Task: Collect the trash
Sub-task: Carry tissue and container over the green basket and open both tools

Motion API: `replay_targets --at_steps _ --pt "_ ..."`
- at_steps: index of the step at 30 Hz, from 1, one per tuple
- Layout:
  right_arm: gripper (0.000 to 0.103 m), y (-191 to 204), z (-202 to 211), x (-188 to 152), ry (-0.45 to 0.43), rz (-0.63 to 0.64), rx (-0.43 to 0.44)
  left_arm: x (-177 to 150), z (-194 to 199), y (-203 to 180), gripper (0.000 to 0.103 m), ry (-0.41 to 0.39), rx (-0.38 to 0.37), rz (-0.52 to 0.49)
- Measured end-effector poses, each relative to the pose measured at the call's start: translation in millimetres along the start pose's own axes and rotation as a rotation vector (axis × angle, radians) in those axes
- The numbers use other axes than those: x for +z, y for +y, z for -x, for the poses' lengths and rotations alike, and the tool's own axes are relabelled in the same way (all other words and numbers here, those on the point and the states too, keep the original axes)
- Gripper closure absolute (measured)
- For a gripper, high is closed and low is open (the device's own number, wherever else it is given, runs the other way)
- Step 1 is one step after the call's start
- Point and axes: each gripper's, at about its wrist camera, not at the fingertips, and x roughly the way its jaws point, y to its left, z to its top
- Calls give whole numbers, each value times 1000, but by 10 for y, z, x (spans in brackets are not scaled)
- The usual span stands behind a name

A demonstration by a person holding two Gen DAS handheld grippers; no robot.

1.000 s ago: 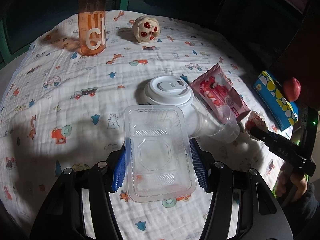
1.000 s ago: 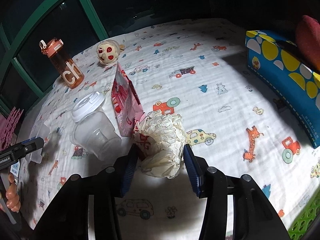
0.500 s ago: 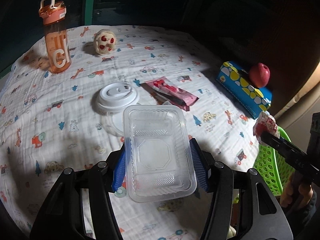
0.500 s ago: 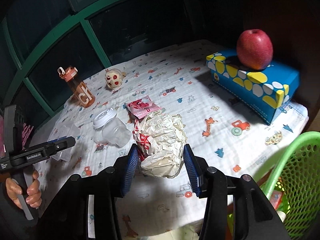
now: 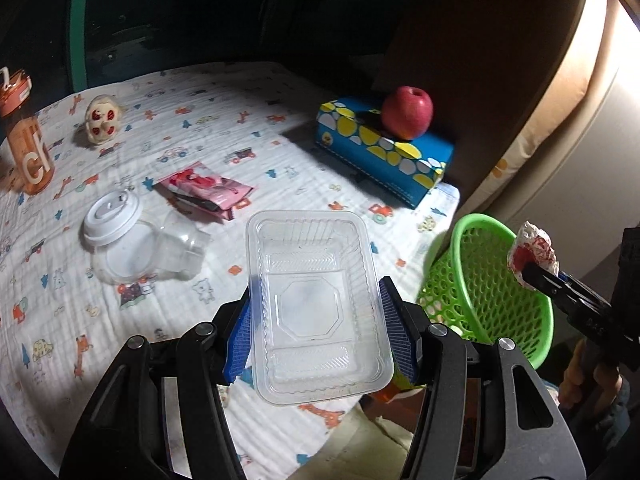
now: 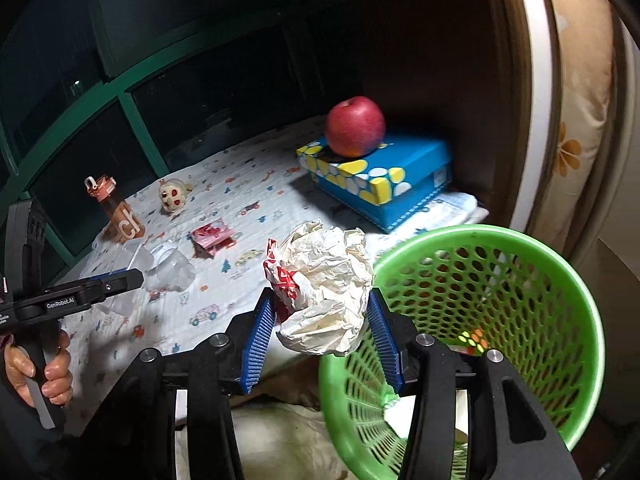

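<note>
A dim room with dark green-framed windows holds a bench (image 5: pixel 280 160) draped in a white cloth printed with cartoon cars and animals. At its near edge, the left hand-held gripper (image 5: pixel 318 330) pinches a clear plastic tray (image 5: pixel 316 304) between its blue pads, the tray held above the cloth. The right hand-held gripper (image 6: pixel 322 334) clamps a crumpled ball of white and red paper (image 6: pixel 326 288) just beside the rim of a green mesh basket (image 6: pixel 520 280), which stands off the bench's corner. Left on the cloth are a clear cup (image 5: pixel 160 252) on its side with a white lid (image 5: pixel 110 220) leaning against it, and a pink snack wrapper (image 5: pixel 204 192) just beyond. Farther back stand an orange bottle (image 5: pixel 24 136) and a small round toy (image 5: pixel 102 124). A red apple (image 6: pixel 354 126) sits on a blue spotted box (image 6: pixel 384 184) near the basket.
</note>
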Motion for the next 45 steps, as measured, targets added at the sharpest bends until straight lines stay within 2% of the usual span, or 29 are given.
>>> replay_targets --at_steps 7,13,20,25,33,45 --pt "55 -477 240 -113 -14 -52 -113 30 -113 -469 46 24 -56 -63" --pt "54 -779 339 -190 -22 -93 -171 46 -215 -793 46 46 -84 -114" --pt "43 -989 403 -198 -47 -124 -213 38 -295 -1069 46 65 -108 -163" --pt "42 -1040 479 -184 -68 -135 -214 40 -357 -1230 46 82 -124 -192" --pt "36 -1082 681 -204 -105 -143 -214 9 -535 -1588 46 125 -165 -245" --pt "33 -1197 934 -250 -153 -174 -215 -188 -835 -2106 45 215 -221 -320"
